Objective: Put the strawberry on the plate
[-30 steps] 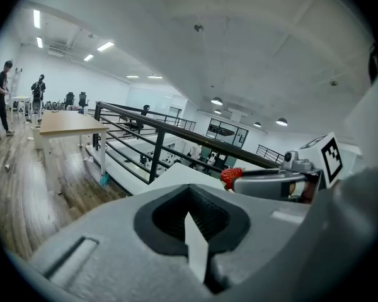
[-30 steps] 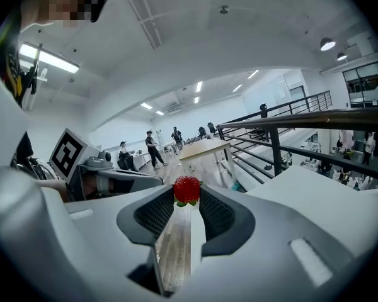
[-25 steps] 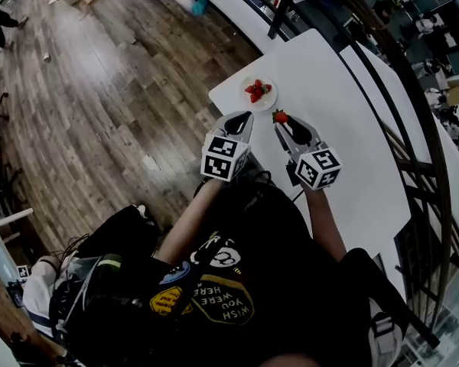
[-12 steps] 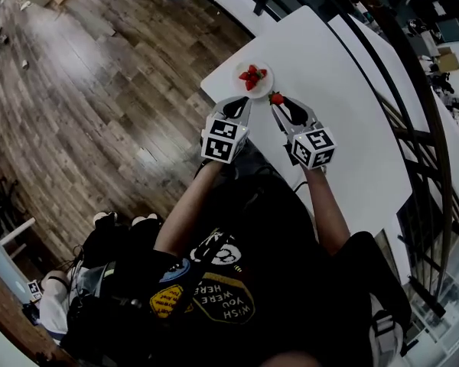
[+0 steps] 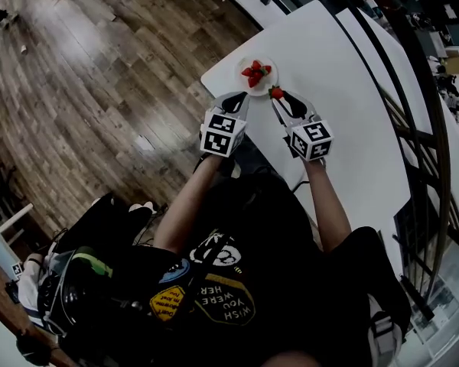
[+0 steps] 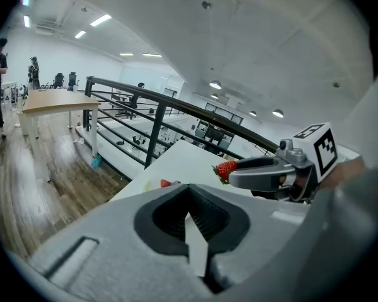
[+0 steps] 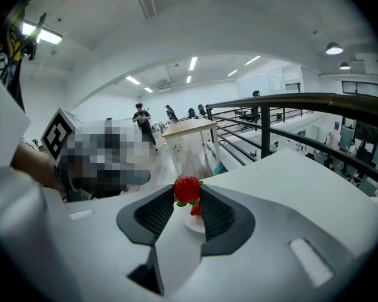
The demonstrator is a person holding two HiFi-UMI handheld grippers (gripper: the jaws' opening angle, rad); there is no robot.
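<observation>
- Right gripper [image 5: 278, 96] sits just right of centre in the upper half of the head view, its jaws spread about a berry's width and pressed on a red strawberry [image 5: 276, 92] at their tips
- In the right gripper view, the same strawberry [image 7: 187, 189] is pinched between the two dark ribbed pads [image 7: 156, 214], with its green leaves showing underneath
- Left gripper [image 5: 237, 99] lies just beside it to the left in the head view; in the left gripper view its jaw tips [image 6: 189, 194] meet, with only a thin wedge of gap behind them, and nothing is between them
- Both grippers point toward the top of the head view, each with a marker cube [image 5: 222, 134] near the person's hand
- A small white plate [image 5: 245, 82] rests near the left corner of the white table [image 5: 329, 90], right above the two sets of jaw tips
- Several other red strawberries [image 5: 254, 73] already lie on the plate
- The held strawberry is at the plate's lower right rim in the head view; how high above the rim it is cannot be told
- Seen from the left gripper, the held berry [image 6: 226, 168] juts from the right gripper's grey jaw [image 6: 264, 172], right of centre
- Wooden floor [image 5: 99, 90] fills the left of the head view and a dark railing [image 5: 413, 90] curves down the right
</observation>
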